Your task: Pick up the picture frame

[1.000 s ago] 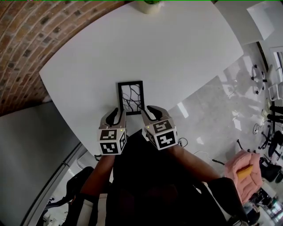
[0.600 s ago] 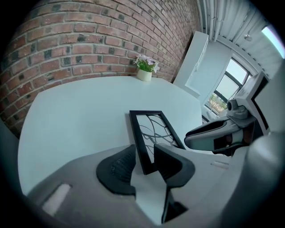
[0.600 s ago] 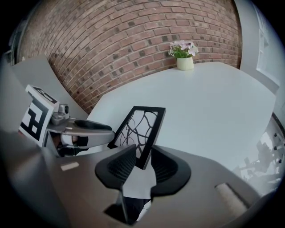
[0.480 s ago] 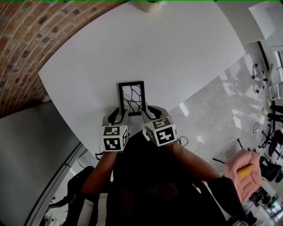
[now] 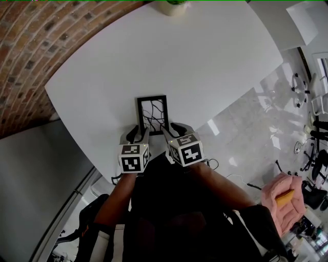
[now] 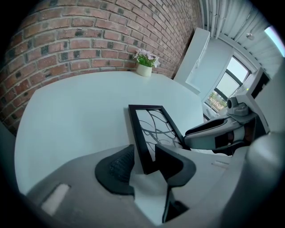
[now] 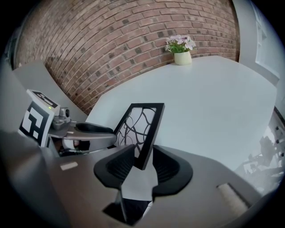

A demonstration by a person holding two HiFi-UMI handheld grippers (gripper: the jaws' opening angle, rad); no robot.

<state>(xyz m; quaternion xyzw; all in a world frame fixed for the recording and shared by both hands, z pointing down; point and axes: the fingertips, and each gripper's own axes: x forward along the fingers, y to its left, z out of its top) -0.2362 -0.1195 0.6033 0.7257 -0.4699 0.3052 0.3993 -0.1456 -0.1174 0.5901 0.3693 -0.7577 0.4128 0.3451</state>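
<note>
The black picture frame (image 5: 151, 113) with a branch pattern lies flat on the white table (image 5: 205, 61), near its front edge. My left gripper (image 5: 137, 135) straddles the frame's near left corner (image 6: 143, 156) and my right gripper (image 5: 173, 132) straddles its near right corner (image 7: 143, 151). Both pairs of jaws have just been opening. In each gripper view a corner of the frame sits between the pads with a gap on at least one side, so neither grips it. The left gripper (image 6: 144, 162) and the right gripper (image 7: 142, 162) both stand open.
A small potted plant (image 5: 171, 6) stands at the table's far edge, by the brick wall (image 5: 31, 46). The table's front edge runs just under the grippers. A pink bundle (image 5: 281, 202) lies on the floor at the right.
Both grippers have sunk a little toward the table at the frame's near edge and their jaws stand wider. The frame lies in the same spot.
</note>
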